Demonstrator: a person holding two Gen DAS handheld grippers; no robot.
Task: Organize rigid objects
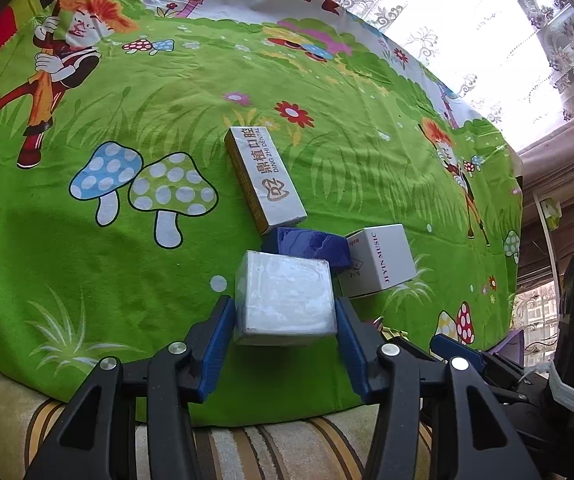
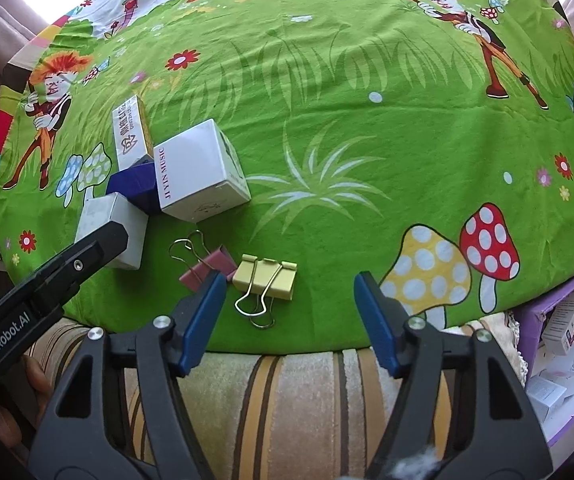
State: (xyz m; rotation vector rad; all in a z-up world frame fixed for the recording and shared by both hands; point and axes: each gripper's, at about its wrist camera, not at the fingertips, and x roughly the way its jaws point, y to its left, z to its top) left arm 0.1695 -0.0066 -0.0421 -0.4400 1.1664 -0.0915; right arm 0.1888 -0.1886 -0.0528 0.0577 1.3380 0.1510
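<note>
Left gripper (image 1: 285, 312) clamping a glossy grey cube box (image 1: 285, 298), right gripper (image 2: 289, 296) jaws apart over a yellow metal binder clip (image 2: 265, 276)

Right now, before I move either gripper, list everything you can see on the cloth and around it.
silver box: 1, silver-white, between the left gripper's pads, near edge of the cloth
blue box: 1, dark blue, behind the silver box
JI YIN MUSIC box: 1, white, right of the blue box
DING ZHI DENTAL box: 1, gold and silver, behind the blue box
binder clips: 2, one yellow, one dark red, in front of the right gripper
cartoon cloth: 1, green
purple bin: 1, holding small white boxes, far right
left gripper: shut on the silver box
right gripper: open, empty
</note>
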